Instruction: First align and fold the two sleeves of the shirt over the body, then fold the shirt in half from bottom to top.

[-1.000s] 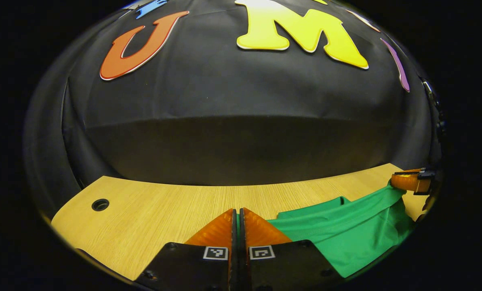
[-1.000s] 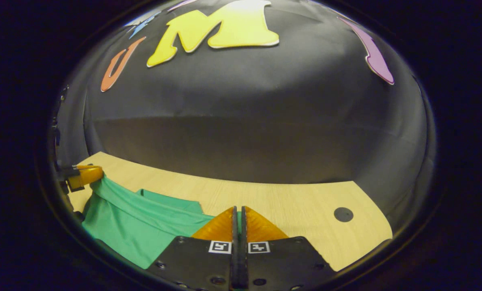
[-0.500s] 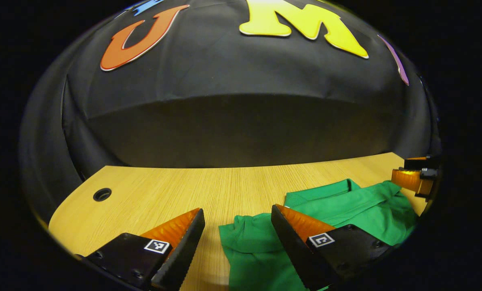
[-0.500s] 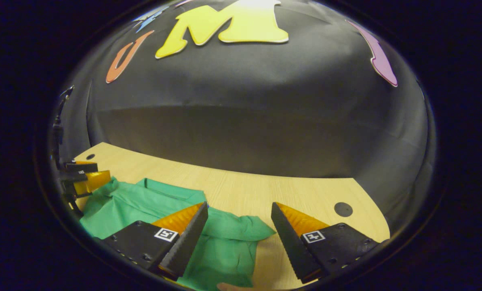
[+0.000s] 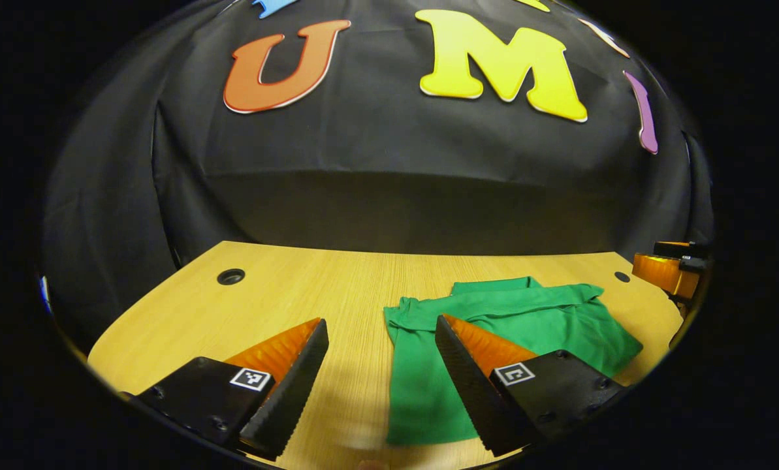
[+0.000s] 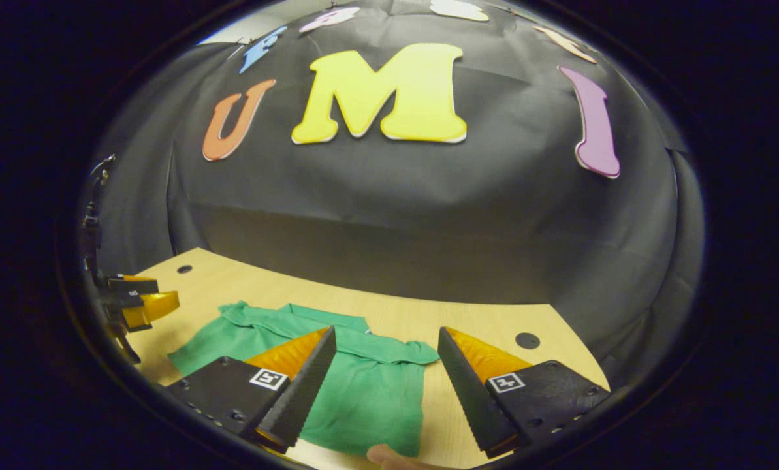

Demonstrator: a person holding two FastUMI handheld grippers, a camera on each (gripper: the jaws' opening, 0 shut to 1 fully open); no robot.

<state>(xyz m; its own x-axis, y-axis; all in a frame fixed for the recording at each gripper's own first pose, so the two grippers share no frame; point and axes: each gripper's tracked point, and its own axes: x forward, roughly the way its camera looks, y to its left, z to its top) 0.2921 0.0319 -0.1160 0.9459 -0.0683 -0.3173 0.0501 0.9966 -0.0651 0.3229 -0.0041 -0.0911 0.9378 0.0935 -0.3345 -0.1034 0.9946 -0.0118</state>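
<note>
I see the green shirt (image 5: 513, 326) lying folded on the table (image 5: 311, 300), its fabric doubled over and a little rumpled along the far edge. In the right gripper view the same shirt (image 6: 363, 385) sits flat on the wood, with its near edge close to the table's front edge. My left tool (image 5: 381, 336) hangs above the shirt's left edge with its fingers spread wide, one over bare wood and the other over the cloth, pinching nothing. My right tool (image 6: 386, 343) is also spread wide, one finger over the shirt and the other over bare table beyond the shirt's right edge, holding nothing. Left of the shirt I see a round hole (image 5: 230, 277) in the table. Right of the shirt, a dark round spot (image 6: 527, 340).
</note>
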